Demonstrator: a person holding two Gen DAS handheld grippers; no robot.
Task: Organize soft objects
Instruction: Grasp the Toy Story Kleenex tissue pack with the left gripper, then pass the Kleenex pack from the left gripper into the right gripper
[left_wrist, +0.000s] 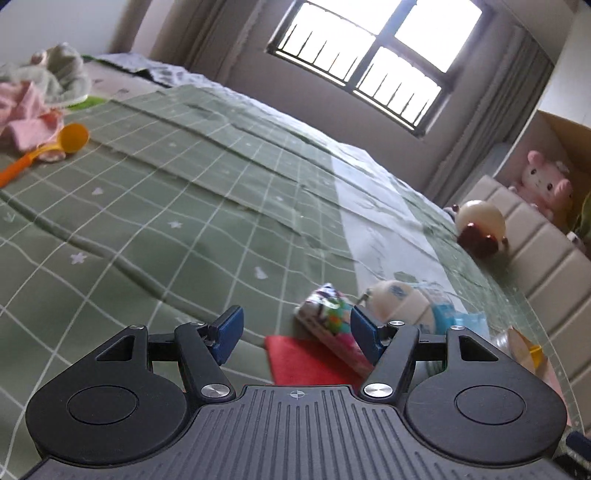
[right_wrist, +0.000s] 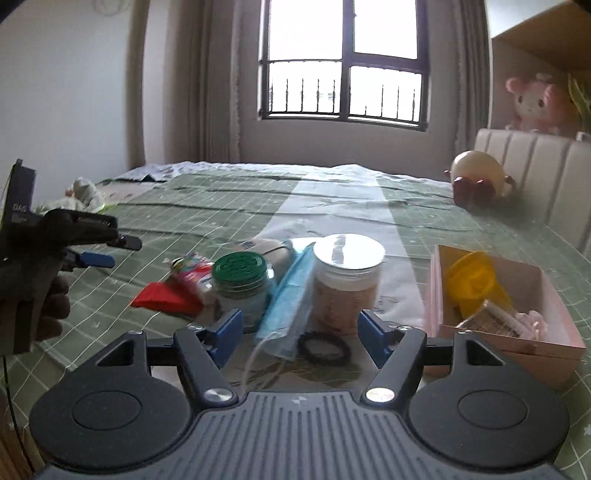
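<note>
Both tools stand wide apart and hold nothing: the left tool (left_wrist: 295, 330) over the green bed (left_wrist: 166, 206), the right tool (right_wrist: 301, 338) above a blue face mask (right_wrist: 286, 299). Only the right view shows the pink box (right_wrist: 517, 332); only the left shows the pink cloth (left_wrist: 26, 110) across the bed.

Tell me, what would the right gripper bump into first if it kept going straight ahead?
Probably the blue face mask and black hair tie between the open jaws of the right gripper; depth is hard to judge.
</note>
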